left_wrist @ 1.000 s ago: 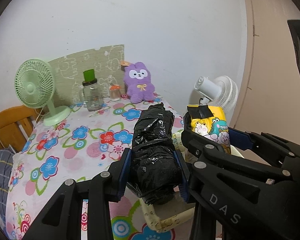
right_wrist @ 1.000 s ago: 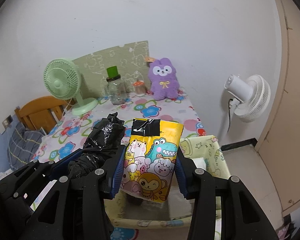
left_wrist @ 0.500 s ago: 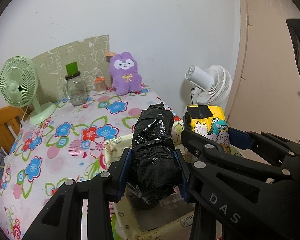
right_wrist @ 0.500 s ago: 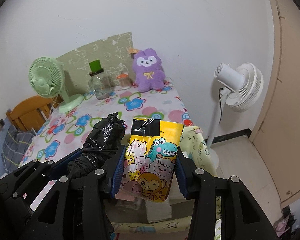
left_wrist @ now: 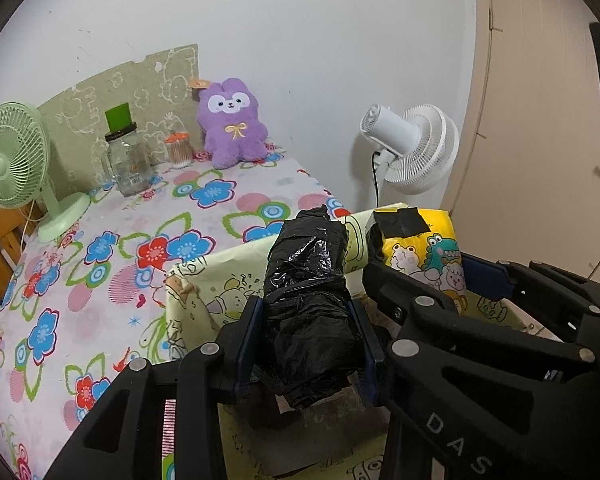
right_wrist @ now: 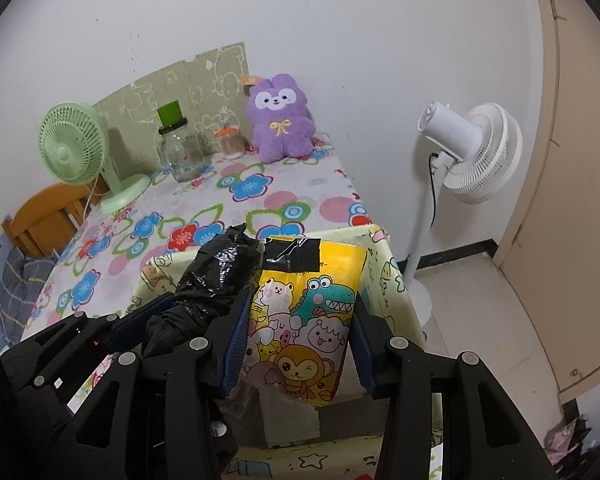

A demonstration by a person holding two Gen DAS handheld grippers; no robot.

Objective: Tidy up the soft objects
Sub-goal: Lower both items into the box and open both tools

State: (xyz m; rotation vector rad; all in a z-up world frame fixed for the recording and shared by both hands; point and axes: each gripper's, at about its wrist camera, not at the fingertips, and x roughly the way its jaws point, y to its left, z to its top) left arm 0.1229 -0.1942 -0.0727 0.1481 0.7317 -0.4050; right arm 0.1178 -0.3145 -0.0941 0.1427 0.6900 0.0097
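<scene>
My left gripper (left_wrist: 306,340) is shut on a black plastic-wrapped bundle (left_wrist: 308,280), which stands upright between its blue pads. Beside it, my right gripper (right_wrist: 299,344) is shut on a yellow packet (right_wrist: 308,300) printed with cartoon animals and patched with black tape. Both loads hang side by side over a pale yellow fabric box (right_wrist: 384,264) with cartoon prints, open at the top. The left wrist view shows the packet (left_wrist: 424,248) to the right of the bundle and the box's near wall (left_wrist: 216,280) just behind the bundle. The bottoms of both loads sit below the box rim line.
The box stands against a table with a floral cloth (left_wrist: 100,240). At its far end are a purple plush (left_wrist: 232,124), a glass jar (left_wrist: 128,160), a small container (left_wrist: 178,150) and a green desk fan (left_wrist: 12,160). A white standing fan (right_wrist: 468,152) is on the right, a wooden chair (right_wrist: 44,216) on the left.
Both grippers have moved forward and down together with their loads. The fabric box has come from below and ahead to right under them. Neither grip has changed.
</scene>
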